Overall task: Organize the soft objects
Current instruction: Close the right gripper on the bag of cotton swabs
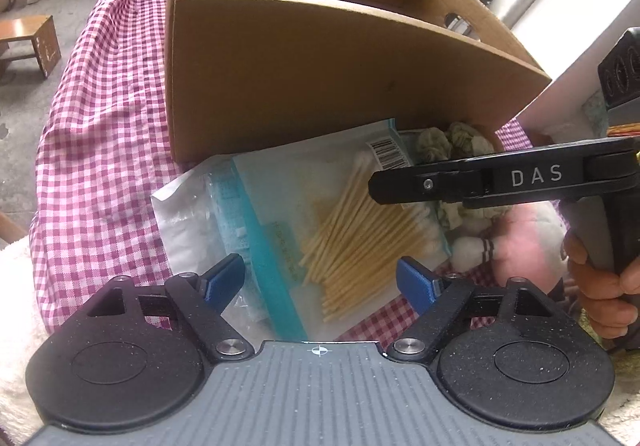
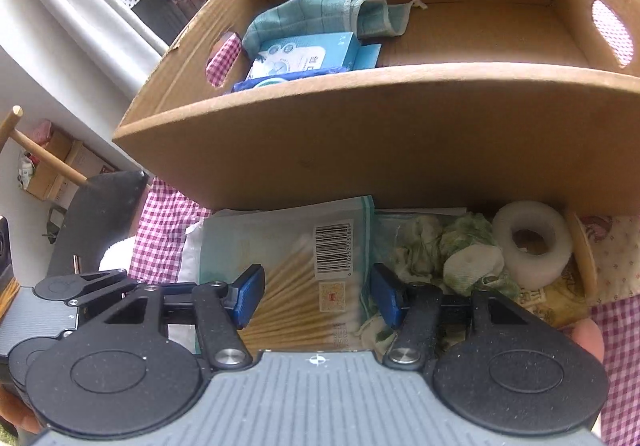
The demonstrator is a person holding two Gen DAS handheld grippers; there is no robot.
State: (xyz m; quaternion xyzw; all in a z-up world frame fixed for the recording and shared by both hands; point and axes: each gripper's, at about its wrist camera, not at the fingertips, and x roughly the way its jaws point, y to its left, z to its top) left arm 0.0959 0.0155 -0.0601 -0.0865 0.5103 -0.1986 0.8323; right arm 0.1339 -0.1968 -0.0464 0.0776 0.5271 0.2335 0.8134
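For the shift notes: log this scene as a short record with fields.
surface: pink checked cloth
container: cardboard box at the far side
in box: teal towel, blue packets
in front of box: cotton swab bag, green-white cloth, white tape roll
left tool: open, over the swab bag
right tool: open, over the swab bag

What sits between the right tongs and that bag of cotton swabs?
Nothing visible. The right tongs hang open just above the bag of cotton swabs, which lies uncovered against the cardboard box.
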